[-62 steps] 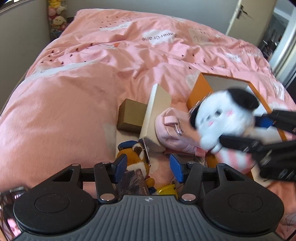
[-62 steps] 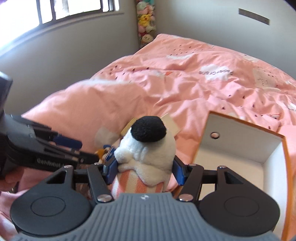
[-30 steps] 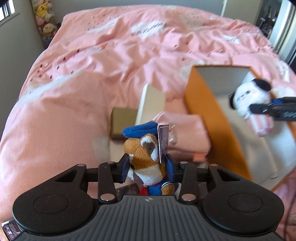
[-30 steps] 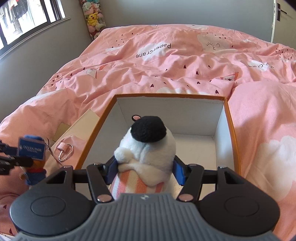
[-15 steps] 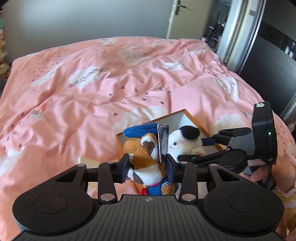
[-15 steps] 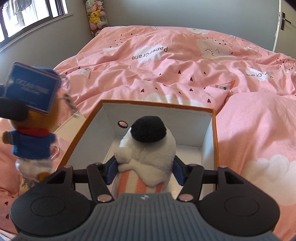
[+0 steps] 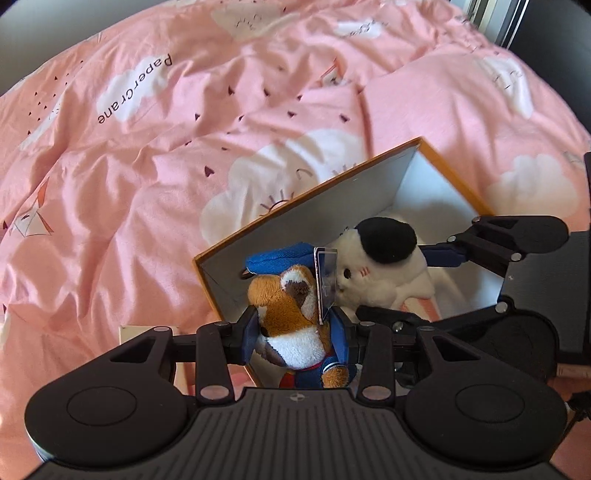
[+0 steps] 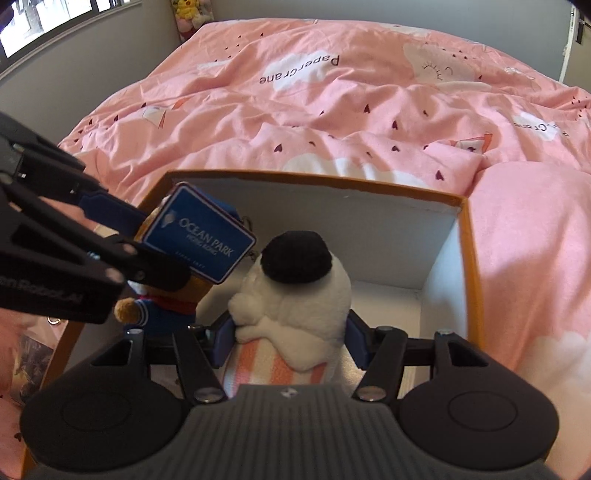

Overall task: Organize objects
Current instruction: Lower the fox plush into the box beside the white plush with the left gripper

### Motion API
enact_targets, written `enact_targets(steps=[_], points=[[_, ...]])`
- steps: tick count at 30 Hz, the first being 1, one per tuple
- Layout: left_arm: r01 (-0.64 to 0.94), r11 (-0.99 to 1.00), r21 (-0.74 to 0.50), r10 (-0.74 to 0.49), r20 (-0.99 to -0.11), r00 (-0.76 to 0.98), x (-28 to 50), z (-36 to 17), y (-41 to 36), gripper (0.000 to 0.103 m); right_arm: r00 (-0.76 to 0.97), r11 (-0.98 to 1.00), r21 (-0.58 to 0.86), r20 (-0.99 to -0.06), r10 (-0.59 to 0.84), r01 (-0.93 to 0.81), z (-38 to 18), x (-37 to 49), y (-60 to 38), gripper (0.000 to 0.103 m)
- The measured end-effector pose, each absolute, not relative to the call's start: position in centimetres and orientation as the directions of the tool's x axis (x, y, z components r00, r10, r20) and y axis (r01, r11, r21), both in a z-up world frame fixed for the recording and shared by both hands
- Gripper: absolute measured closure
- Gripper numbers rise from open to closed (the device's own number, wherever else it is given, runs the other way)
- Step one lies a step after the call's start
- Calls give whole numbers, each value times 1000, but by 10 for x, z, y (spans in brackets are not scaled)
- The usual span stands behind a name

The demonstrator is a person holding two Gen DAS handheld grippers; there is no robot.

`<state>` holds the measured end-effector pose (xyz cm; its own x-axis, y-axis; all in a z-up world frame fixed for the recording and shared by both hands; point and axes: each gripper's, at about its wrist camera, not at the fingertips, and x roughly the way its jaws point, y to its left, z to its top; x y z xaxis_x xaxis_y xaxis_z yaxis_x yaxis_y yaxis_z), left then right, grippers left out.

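Note:
My left gripper [image 7: 295,328] is shut on an orange-and-white plush in a blue cap and sailor suit [image 7: 291,314], with a blue "Ocean Park" tag [image 8: 199,234]. It hangs over the left corner of the orange box with white inside [image 7: 373,184]. My right gripper [image 8: 290,334] is shut on a white plush with a black cap and pink-striped body [image 8: 295,295], held inside the box [image 8: 467,251]. The two plushes are side by side, nearly touching. The left gripper [image 8: 122,236] shows in the right wrist view, the right gripper [image 7: 402,284] in the left wrist view.
The box lies on a pink duvet [image 7: 147,155] with cloud prints that covers the bed. A pale cardboard piece [image 7: 129,330] lies left of the box. A window [image 8: 44,18] and stacked plush toys [image 8: 188,14] are at the far wall.
Both grippers have come down closer to the box. The sailor plush has moved in beside the white plush at the box's left corner. Both grips are unchanged.

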<state>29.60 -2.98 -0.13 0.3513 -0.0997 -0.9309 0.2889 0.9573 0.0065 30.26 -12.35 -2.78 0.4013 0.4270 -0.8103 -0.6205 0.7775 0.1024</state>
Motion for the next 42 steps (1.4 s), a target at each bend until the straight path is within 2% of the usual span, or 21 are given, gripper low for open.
enact_targets(steps=[11,19,22,24,26,28,29,32,34,39,42], points=[[279,956,93,11,-959,282,315,-24,-45,51,408,764,89,-804,434,-639,-46,309,-111,39],[307,937,166,62,-945,321,314,-28,-52,43,379,750,93,-818,432,-654,-53,307,-110,34],[338,918,207,61,-917,394,306,-18,-53,40,378,745,88,-818,433,-661,-50,305,-113,29],[358,909,215,46,-903,427,300,-9,-52,42,386,741,79,-815,433,-667,-46,301,-115,28],[371,907,199,20,-901,434,297,-2,-49,57,394,743,75,-810,434,-665,-41,299,-118,28],[394,898,195,3,-899,438,295,-1,-49,64,405,748,73,-804,435,-660,-36,296,-121,30],[403,894,198,4,-901,435,295,-3,-50,69,409,751,70,-804,432,-656,-35,295,-122,32],[417,888,193,-3,-906,424,295,-12,-51,75,421,764,64,-804,421,-642,-32,294,-126,40],[421,889,181,-12,-908,418,295,-18,-52,76,422,772,67,-805,417,-632,-32,295,-129,48],[427,879,213,15,-907,421,297,-27,-55,75,392,776,103,-817,422,-622,-35,303,-130,52],[416,862,290,92,-896,434,297,-29,-60,74,372,752,125,-809,454,-647,-36,303,-127,53]])
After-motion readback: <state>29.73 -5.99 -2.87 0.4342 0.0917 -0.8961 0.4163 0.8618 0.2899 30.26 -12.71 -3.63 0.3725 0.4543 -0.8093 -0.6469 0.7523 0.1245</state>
